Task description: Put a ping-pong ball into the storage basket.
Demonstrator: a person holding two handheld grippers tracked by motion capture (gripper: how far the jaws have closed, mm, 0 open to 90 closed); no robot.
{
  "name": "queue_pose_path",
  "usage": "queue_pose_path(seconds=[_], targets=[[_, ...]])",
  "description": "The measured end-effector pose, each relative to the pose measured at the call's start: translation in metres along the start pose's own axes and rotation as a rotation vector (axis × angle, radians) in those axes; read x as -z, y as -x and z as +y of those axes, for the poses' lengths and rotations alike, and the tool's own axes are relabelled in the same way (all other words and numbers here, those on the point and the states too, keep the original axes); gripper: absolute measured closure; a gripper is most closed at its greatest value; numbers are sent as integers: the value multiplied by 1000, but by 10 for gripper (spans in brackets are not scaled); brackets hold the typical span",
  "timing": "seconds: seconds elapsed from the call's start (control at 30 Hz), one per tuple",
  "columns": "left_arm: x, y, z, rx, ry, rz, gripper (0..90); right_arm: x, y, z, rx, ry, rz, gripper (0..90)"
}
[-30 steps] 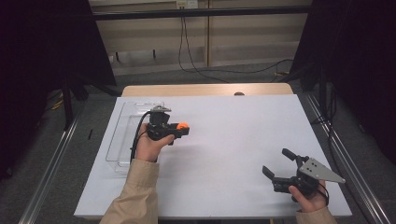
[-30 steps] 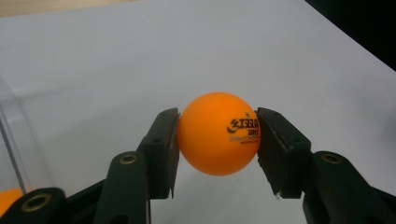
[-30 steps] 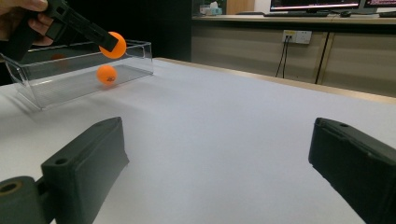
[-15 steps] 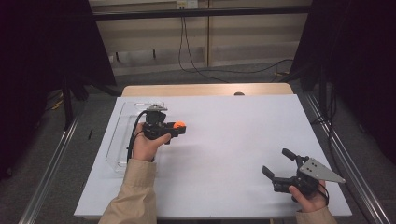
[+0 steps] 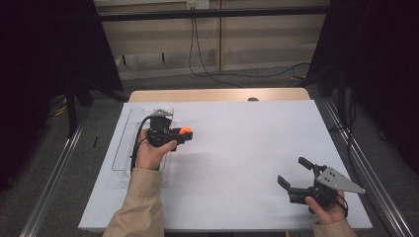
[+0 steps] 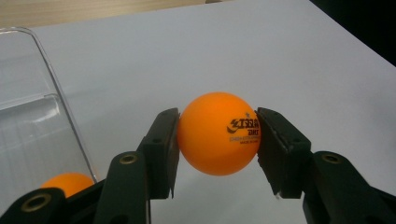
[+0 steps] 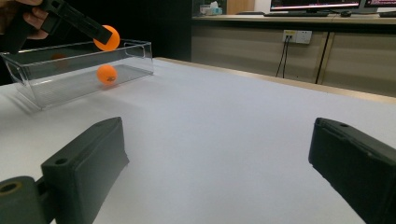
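My left gripper (image 5: 184, 132) is shut on an orange ping-pong ball (image 6: 215, 140) with black print, one pad on each side. It holds the ball (image 5: 186, 131) above the white table, just right of a clear plastic tray (image 5: 123, 148). A second orange ball (image 7: 107, 74) lies inside the tray (image 7: 28, 65) and peeks out low in the left gripper view (image 6: 65, 182). My right gripper (image 5: 291, 171) rests near the front right of the table, open, with nothing between its jaws (image 7: 219, 149). In the right gripper view the left gripper (image 7: 100, 32) and its ball (image 7: 108, 38) hang over the tray's rim.
A white sheet (image 5: 247, 143) covers the table, with a strip of bare wood (image 5: 217, 95) at the far edge. Metal rails (image 5: 356, 163) run along both sides. Cables lie on the floor beyond the table.
My left gripper has drifted slightly left with the ball, closer to the tray. The right gripper has not moved.
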State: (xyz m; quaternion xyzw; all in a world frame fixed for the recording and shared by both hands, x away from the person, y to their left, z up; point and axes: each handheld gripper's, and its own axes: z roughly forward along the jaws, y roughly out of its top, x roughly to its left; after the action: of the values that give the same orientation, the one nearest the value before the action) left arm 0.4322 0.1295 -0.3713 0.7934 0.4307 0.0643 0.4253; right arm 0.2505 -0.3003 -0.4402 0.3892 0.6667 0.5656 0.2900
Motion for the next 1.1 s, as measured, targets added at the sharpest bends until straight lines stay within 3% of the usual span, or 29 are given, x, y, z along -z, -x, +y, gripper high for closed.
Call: queue_pose_path(seconds=[1.1], targets=[[12,-8,1,-15,5,49,511,0,0,0,-6,4,-1,37]])
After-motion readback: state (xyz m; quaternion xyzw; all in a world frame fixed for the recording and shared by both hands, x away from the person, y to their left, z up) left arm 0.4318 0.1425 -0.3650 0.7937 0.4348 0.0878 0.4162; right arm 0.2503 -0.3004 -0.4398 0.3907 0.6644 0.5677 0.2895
